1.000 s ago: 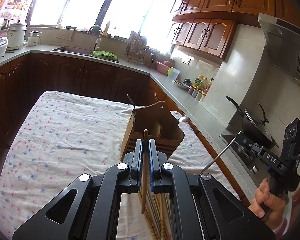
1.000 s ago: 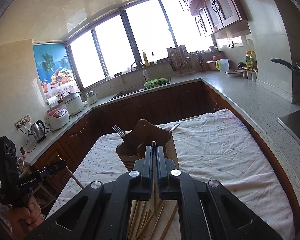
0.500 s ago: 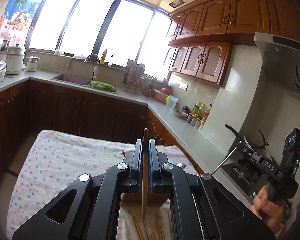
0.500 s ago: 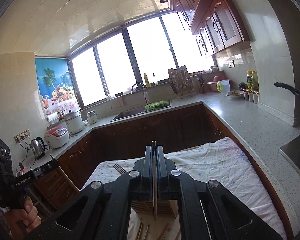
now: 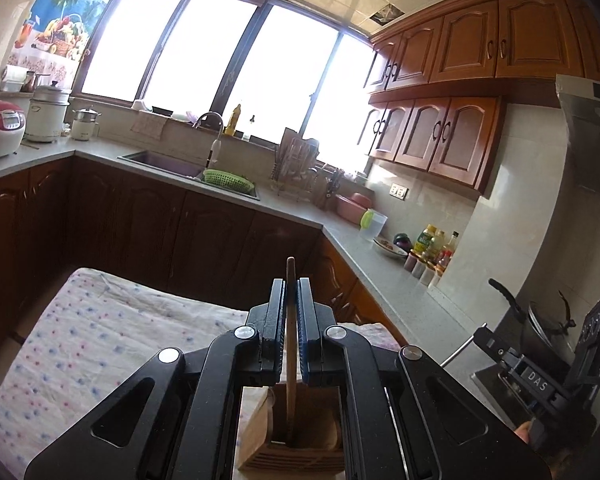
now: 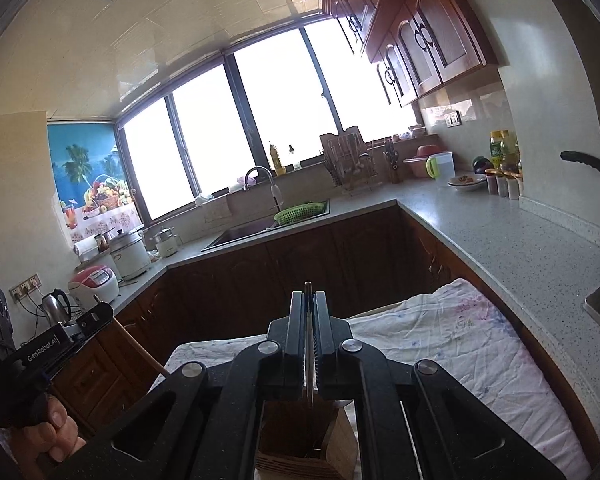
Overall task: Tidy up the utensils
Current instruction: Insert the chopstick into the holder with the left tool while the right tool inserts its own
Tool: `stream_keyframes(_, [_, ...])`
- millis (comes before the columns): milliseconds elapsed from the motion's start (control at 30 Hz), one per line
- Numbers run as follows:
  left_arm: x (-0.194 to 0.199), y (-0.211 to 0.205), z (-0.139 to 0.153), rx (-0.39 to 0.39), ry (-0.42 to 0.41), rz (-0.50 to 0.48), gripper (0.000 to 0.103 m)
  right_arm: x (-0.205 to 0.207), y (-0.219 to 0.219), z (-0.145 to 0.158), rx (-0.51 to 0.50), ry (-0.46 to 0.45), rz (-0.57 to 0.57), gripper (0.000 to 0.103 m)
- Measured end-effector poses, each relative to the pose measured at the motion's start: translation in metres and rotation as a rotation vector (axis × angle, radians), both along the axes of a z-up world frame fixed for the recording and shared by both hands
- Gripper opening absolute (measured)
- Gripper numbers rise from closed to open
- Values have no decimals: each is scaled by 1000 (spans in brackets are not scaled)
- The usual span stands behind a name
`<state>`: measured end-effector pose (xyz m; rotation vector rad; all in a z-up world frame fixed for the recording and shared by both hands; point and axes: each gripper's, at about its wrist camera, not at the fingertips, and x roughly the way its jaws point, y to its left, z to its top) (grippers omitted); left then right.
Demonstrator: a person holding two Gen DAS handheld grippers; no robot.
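Left wrist view: the left gripper (image 5: 291,280) occupies the lower centre of the frame, its jaws closed on a wooden chopstick (image 5: 290,344) that runs upright between the pads, its top end projecting just above the fingertips and its lower end hanging down into the wooden utensil holder (image 5: 296,436) seen at the bottom centre, directly beneath the jaws. The holder stands on a table covered by a dotted cloth (image 5: 80,344), which fills the lower left. At the lower right edge the right gripper (image 5: 485,336) appears from the side, carried by a hand of which only a small part shows; a thin metal utensil (image 5: 458,352) slants down to the left from its tip, clamped there. The kitchen counter (image 5: 396,284) runs behind, toward the upper right. Right wrist view: the right gripper (image 6: 309,296) sits at lower centre, jaws shut on the thin metal utensil (image 6: 309,352), held edge-on and upright between the pads; its lower end reaches down over the open top of the wooden utensil holder (image 6: 304,444) at the bottom centre. Whether it touches the holder cannot be determined. At the lower left, the left gripper (image 6: 107,312) is visible in a hand (image 6: 46,436), with the wooden chopstick (image 6: 140,350) slanting down to the right from its tip. The dotted cloth (image 6: 460,340) lies to the right.
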<state>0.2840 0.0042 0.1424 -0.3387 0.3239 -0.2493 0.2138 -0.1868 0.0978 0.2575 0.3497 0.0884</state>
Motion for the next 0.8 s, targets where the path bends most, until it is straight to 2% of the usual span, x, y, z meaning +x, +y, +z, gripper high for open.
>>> stream_keyframes(167, [10,-8,-38,19,65,-3,4,4,-1,-32,8,39,-11,4])
stream_keyframes(300, [9,-10,-55,29,88,-2,6,8,-3,-44,5,74,-14,4])
stream_keyframes(733, [11,-11,-50,45,109,-20,6,10,-8,-41,17,95,-14,5])
stream_keyframes(767, [11,-10,-50,41,112,-22,7,11,-9,-41,25,98,-11,9])
stream_keyframes(800, [10,-9,-49,36,116,-27,12,10,-10,-41,35,98,-10,9])
